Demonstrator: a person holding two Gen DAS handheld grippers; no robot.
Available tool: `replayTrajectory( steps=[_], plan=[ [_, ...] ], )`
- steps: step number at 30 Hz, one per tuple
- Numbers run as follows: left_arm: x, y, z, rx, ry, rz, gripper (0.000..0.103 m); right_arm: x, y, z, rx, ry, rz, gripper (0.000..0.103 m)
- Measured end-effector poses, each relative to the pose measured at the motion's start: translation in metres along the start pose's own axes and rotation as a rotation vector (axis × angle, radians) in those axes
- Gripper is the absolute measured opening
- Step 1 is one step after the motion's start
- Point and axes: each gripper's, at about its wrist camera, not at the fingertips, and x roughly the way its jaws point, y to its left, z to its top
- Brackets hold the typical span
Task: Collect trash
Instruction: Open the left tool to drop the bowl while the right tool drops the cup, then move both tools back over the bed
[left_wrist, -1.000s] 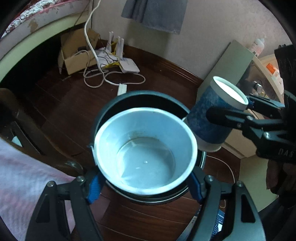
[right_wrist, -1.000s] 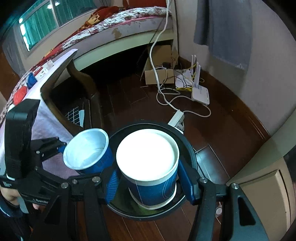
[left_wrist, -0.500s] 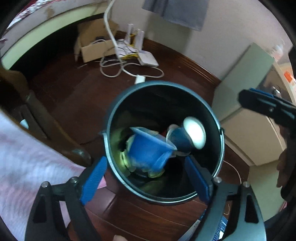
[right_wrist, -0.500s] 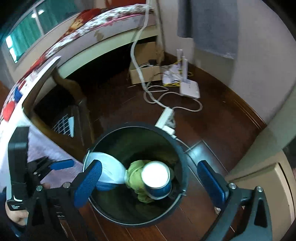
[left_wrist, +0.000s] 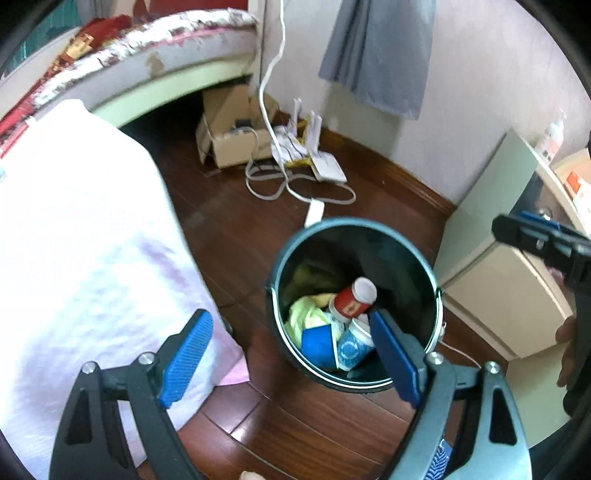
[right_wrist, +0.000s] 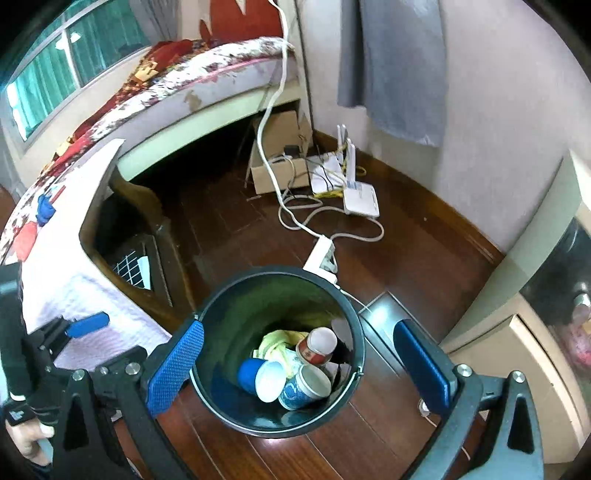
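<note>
bin (right_wrist: 221, 321): sitting upright on floor, holding yellow-green wad (right_wrist: 275, 345), red cup (right_wrist: 314, 349), two blue cups (right_wrist: 304, 387)
cups: lying tilted, mouths facing up-right
left gripper (left_wrist: 291, 356): jaws spread, gripping nothing
right gripper (right_wrist: 299, 369): jaws spread, gripping nothing

Dark wooden floor (right_wrist: 424, 258), pale walls (right_wrist: 498, 110), a bed (right_wrist: 207, 77) beneath a window (right_wrist: 48, 85), cream cabinet (left_wrist: 498, 295).

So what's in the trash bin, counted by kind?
In the dark round trash bin:
Blue paper cups: 2
Red paper cup: 1
Crumpled yellow-green wrapper: 1
Total: 4
</note>
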Motion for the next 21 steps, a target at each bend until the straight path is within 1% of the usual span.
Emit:
replayTrajectory(
  steps=[4, 9, 16, 21],
  plan=[
    [-0.023, 0.007, 0.002, -0.002, -0.039, 0.018, 0.088, -0.017, 0.021, 0.000, -0.035, -0.022, 0.010, 0.103],
    [-0.045, 0.023, 0.003, -0.026, -0.080, 0.046, 0.088, -0.028, 0.047, 0.001, -0.074, -0.033, 0.025, 0.103],
    [-0.077, 0.051, -0.003, -0.068, -0.129, 0.107, 0.089, -0.039, 0.089, 0.005, -0.143, -0.054, 0.055, 0.103],
    [-0.099, 0.076, -0.012, -0.116, -0.161, 0.146, 0.089, -0.044, 0.122, 0.006, -0.198, -0.068, 0.087, 0.103]
  ],
)
